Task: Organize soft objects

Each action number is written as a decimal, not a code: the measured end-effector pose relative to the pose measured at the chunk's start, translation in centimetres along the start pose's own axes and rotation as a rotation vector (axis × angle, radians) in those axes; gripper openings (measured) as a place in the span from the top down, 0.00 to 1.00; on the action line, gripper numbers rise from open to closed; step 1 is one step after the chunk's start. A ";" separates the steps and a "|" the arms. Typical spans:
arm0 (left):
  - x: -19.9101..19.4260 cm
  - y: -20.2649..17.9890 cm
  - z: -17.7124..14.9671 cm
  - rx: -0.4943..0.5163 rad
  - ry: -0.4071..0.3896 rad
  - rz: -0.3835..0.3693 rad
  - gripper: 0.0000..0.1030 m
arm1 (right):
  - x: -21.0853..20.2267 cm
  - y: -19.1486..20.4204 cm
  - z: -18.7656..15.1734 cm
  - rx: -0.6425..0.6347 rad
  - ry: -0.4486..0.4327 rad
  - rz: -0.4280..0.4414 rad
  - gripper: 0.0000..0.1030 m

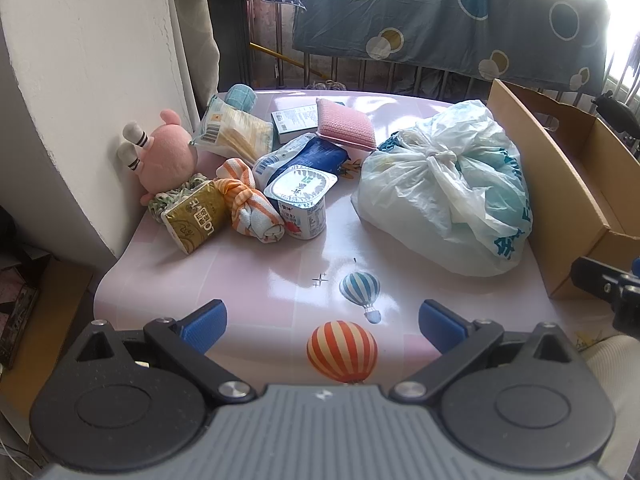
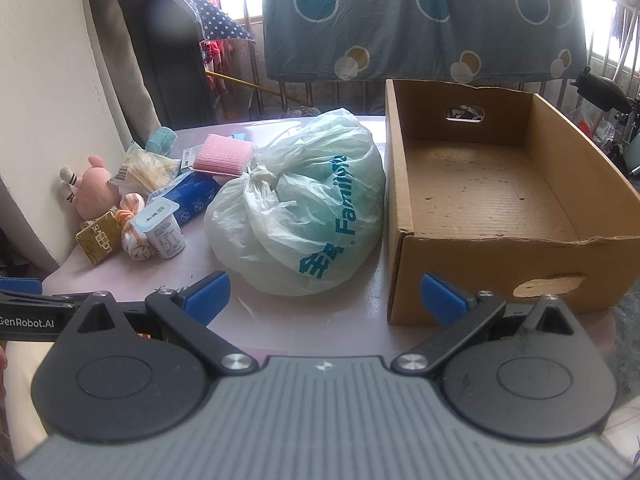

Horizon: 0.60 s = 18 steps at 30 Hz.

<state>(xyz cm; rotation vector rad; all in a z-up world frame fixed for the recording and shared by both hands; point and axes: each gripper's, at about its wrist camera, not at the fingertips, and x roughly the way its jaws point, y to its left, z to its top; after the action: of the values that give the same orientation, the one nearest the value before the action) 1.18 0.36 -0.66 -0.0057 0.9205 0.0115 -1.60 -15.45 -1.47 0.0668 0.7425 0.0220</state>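
Hovering with jaws apart, the left claw (image 1: pixel 322 326) and right claw (image 2: pixel 325 297) should pinch the knotted plastic bag (image 2: pixel 298 204) before boxing it in the cardboard box (image 2: pixel 404 200).

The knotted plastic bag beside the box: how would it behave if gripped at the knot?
The plastic bag is bulging and crinkled, so it would probably sag and deform when lifted. Its thin film looks slippery; the tied knot seems the surest hold. Weight cannot be judged.
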 end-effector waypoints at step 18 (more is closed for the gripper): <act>0.2 0.6 0.0 -0.006 0.004 0.001 0.00 | -0.1 -0.3 0.0 0.007 -0.020 0.001 0.01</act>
<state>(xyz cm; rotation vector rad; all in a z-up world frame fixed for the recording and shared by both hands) 1.30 0.96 -0.78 -0.0111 0.9247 0.0149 -1.68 -15.76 -1.42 0.0744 0.7224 0.0200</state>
